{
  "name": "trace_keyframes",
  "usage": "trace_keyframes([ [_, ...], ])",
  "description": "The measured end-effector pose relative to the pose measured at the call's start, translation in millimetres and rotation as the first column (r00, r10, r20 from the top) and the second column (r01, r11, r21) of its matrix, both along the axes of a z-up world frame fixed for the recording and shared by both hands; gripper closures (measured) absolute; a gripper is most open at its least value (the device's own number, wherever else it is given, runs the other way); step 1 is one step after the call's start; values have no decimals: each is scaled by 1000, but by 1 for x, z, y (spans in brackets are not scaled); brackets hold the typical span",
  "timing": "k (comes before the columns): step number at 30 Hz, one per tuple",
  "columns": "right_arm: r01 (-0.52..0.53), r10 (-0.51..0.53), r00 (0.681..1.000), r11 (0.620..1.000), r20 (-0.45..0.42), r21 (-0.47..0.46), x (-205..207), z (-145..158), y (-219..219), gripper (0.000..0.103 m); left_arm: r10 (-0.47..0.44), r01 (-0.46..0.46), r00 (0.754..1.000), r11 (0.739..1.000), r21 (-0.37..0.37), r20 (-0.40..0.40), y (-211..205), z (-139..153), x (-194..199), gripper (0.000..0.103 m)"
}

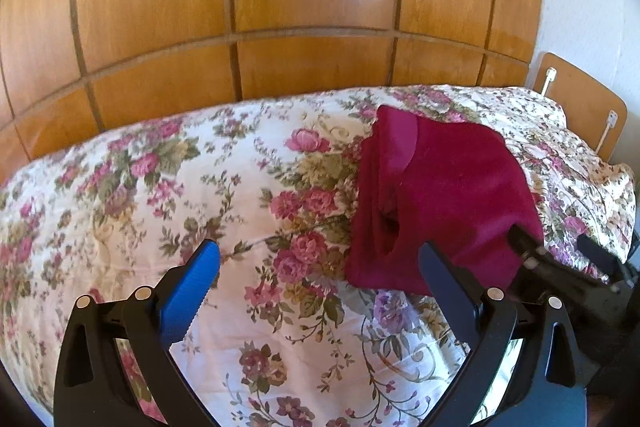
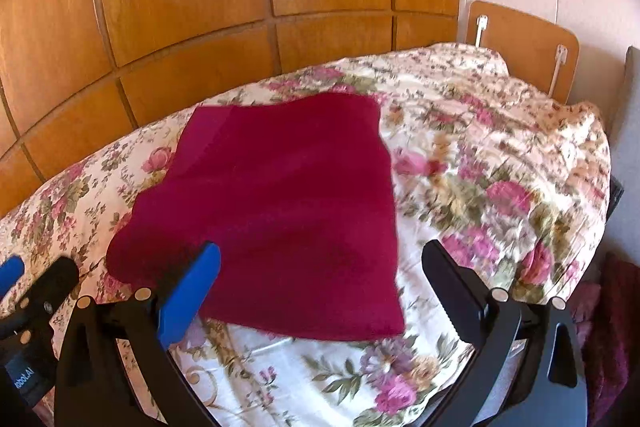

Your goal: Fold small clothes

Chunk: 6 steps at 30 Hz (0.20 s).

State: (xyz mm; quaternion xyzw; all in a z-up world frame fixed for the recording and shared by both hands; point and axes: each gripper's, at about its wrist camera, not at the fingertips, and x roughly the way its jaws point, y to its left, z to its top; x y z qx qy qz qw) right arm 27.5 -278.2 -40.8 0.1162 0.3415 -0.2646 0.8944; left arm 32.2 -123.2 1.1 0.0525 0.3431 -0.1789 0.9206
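The crimson garment (image 2: 276, 211) lies flat on the bed's floral quilt (image 2: 480, 155), at about 12 o'clock from the right tongs (image 2: 320, 287) and toward 2 o'clock from the left tongs (image 1: 320, 287). It looks already doubled over, with a layered edge along its left side, so it probably rests this way for a further fold or for setting aside. Behind the bed stands a wooden wardrobe (image 1: 280, 7), with a headboard (image 2: 524, 47) at 1 o'clock.

Both tongs are spread wide and grip nothing. The right tongs hover over the garment's near edge, their blue finger (image 2: 188, 295) overlapping its near left corner; whether it touches the cloth I cannot tell. The left tongs hang over bare quilt, just beside the garment.
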Motion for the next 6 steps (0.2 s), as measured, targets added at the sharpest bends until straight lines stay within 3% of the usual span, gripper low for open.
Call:
trace_keyframes([
  [6,55,-55,998,998,13,-10,2,9,-20,2,22,-22,1000,999,24,-22,3,-13,3,5],
])
